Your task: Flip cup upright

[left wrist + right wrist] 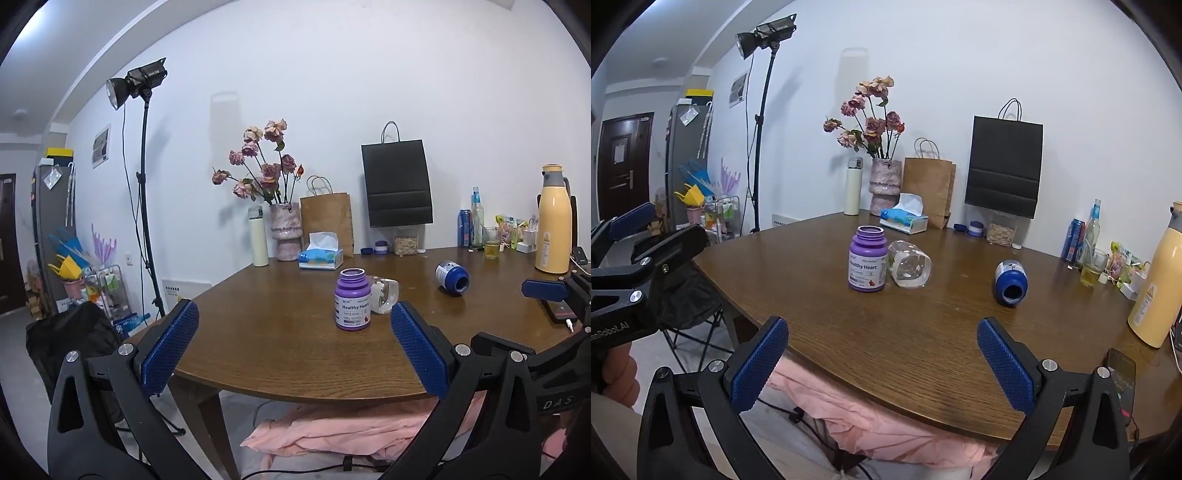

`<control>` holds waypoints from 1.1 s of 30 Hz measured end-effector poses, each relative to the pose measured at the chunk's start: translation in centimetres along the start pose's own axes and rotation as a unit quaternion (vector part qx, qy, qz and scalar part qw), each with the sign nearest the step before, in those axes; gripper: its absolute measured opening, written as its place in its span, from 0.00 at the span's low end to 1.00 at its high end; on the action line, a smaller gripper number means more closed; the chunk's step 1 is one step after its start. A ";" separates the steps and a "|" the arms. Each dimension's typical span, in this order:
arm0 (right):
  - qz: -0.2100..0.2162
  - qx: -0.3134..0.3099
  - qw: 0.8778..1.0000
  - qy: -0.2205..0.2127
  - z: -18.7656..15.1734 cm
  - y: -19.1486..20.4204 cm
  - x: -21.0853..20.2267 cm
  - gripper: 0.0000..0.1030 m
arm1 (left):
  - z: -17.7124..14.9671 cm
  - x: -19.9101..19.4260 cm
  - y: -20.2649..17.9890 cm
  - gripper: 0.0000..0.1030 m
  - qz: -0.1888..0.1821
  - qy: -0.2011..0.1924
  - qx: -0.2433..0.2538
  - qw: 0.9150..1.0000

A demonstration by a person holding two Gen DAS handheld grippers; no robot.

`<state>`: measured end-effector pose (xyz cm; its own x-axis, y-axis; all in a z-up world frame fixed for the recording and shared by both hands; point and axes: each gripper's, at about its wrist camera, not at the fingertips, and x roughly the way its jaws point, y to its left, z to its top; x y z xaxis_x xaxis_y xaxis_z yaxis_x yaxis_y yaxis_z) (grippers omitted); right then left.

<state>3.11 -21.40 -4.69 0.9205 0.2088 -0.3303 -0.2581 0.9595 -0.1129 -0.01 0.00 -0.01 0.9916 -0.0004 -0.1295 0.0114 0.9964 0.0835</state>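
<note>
A clear glass cup [910, 266] lies on its side on the brown table [923, 332], just right of an upright purple "Healthy Heart" bottle [868, 260]. In the left wrist view the cup [384, 297] is partly hidden behind the purple bottle [352, 301]. A blue bottle [1011, 282] lies on its side further right, also seen in the left wrist view [452, 277]. My left gripper [291, 347] is open and empty at the table's near edge. My right gripper [882, 363] is open and empty, short of the cup.
At the back stand a white flask [853, 186], a vase of roses [884, 184], a tissue box [905, 218], a brown bag [929, 188] and a black bag [1003, 166]. A yellow thermos [1154, 284], a phone [1121, 384] and drinks [1086, 236] sit at right.
</note>
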 end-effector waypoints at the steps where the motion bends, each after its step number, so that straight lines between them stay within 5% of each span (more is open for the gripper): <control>1: 0.000 0.000 1.000 0.000 0.0 0.0 0.0 1.00 | 0.0 0.1 0.0 1.00 0.000 0.001 0.001 1.000; 33: 0.000 -0.003 1.000 -0.002 0.3 0.1 -0.2 1.00 | 0.2 -0.3 0.0 1.00 0.005 -0.016 0.001 1.000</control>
<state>2.96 -21.28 -4.33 0.9220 0.2090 -0.3259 -0.2591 0.9586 -0.1182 -0.28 0.01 0.20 0.9953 0.0068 -0.0961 0.0016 0.9962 0.0874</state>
